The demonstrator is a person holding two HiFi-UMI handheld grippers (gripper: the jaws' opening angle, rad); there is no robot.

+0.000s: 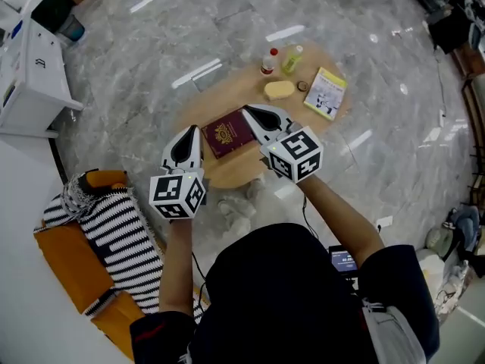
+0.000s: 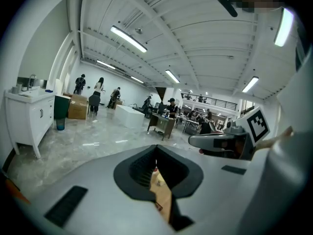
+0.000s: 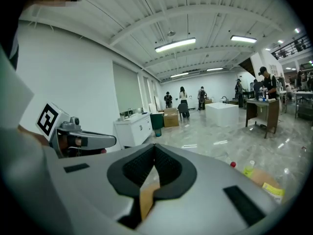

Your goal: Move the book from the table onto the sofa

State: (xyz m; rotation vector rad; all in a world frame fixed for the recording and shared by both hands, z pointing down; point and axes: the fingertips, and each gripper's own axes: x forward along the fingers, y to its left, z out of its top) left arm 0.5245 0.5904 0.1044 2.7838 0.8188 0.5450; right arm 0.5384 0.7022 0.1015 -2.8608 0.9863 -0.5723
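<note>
A dark red book [image 1: 229, 133] with a gold emblem lies on the near part of a round wooden table [image 1: 227, 173]. In the head view my left gripper [image 1: 192, 129] hangs just left of the book, jaws shut and empty. My right gripper [image 1: 245, 111] points at the book's far right corner, also shut with nothing in it. Whether either touches the book I cannot tell. In the left gripper view the jaws [image 2: 156, 148] meet at their tips over the table. The right gripper view shows its jaws [image 3: 154, 146] closed the same way. An orange sofa [image 1: 68, 268] stands at the lower left.
A striped blanket [image 1: 121, 237] lies over the sofa. On the far side of the table are a yellow booklet [image 1: 326, 92], a yellow sponge [image 1: 279, 89] and two small bottles [image 1: 270, 61]. A white cabinet [image 1: 30, 74] stands at the left on the marble floor.
</note>
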